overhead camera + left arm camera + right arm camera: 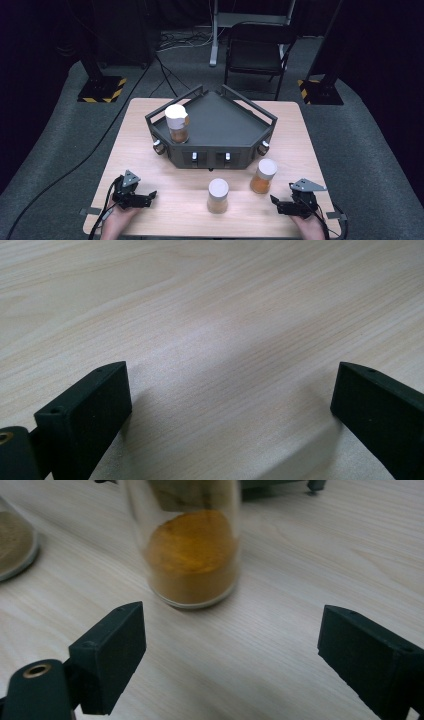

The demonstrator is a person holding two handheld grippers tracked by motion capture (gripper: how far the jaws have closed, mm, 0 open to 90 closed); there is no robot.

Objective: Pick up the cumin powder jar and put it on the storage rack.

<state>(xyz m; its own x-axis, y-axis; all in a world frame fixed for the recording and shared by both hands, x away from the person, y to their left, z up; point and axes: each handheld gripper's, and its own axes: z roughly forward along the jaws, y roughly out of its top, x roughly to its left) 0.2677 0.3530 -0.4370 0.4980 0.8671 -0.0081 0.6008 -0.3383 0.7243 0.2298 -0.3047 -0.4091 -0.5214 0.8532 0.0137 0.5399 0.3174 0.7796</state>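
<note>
Orange powder fills the lower part of the clear jar (192, 555) that stands upright just ahead of the right gripper (280, 205), a little toward the middle of the surface from it and apart from both jaws; in the high view this white-lidded jar (263, 176) sits near the right front part of the pale wooden table (150, 165), just in front of the dark angular tray (220, 125). The right gripper lies low by the front right corner, held in the person's right hand (310, 227), and its jaws stand wide apart with bare wood between them, gripping nothing and touching no jar. A second jar (218, 195) with paler brown powder stands upright near the middle of the front edge, just beside the orange one and well apart from either gripper; its base shows at the left edge of the right gripper view (15, 545). A third jar (177, 123) stands inside the tray, close to its left wall. The left gripper (145, 199) rests by the front left corner in the person's left hand (117, 225), pointing toward the middle of the surface; its jaws are also spread wide over bare wood, holding nothing, with the jars well off to its side
</note>
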